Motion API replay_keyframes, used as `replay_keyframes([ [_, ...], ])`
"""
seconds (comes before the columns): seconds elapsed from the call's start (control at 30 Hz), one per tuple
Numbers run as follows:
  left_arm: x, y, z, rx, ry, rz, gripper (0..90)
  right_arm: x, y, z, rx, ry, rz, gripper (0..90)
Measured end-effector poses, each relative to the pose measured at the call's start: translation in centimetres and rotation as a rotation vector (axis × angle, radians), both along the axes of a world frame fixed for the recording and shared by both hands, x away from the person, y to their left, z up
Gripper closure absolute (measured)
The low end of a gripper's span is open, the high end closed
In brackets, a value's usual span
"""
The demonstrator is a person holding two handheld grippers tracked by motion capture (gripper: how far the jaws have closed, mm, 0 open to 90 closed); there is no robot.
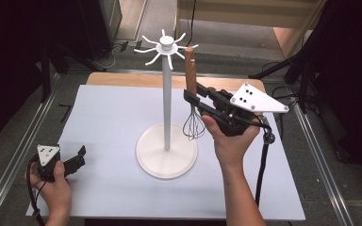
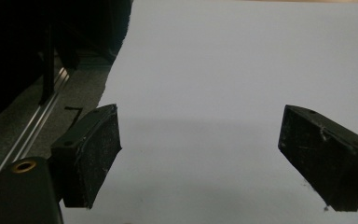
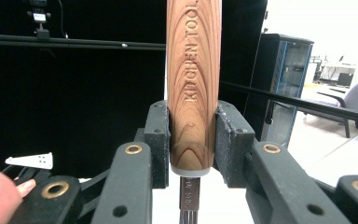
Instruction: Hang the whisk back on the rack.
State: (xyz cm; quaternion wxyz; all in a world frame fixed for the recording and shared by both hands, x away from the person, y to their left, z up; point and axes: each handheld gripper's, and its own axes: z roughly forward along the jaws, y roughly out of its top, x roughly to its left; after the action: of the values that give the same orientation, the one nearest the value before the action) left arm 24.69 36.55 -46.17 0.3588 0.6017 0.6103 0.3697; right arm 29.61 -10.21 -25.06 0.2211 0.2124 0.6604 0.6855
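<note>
The whisk hangs upright, wooden handle up and wire head down, at 3 o'clock of the stand's pole and just beside it. Its head sits above the base disc's right edge; whether it touches the disc cannot be told. The handle top lies close under the hook crown, near the 4 o'clock hook.

The right gripper is clenched on the lower end of the handle; in the right gripper view both pads press the wood just above the metal ferrule. The left gripper rests at 8 o'clock on the mat, jaws spread wide with nothing between them.

Step in hand, as judged: hanging the whisk on a hook, or lifting it off one. Which of the two cannot be determined. Hanging would call for a small lift and a shift toward the hook, then release.

Hard to make out: any hanging loop at the handle top, and whether it engages a hook. The right gripper view cuts off the handle top and the wire head.
</note>
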Motion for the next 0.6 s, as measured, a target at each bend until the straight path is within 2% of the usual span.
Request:
replay_keyframes([
  [0.6, 0.0, 0.0, 0.0, -0.004, 0.003, 0.001, 13.7, 0.5, 1.1, -0.6, 0.015, -0.002, -0.006, 70.4],
])
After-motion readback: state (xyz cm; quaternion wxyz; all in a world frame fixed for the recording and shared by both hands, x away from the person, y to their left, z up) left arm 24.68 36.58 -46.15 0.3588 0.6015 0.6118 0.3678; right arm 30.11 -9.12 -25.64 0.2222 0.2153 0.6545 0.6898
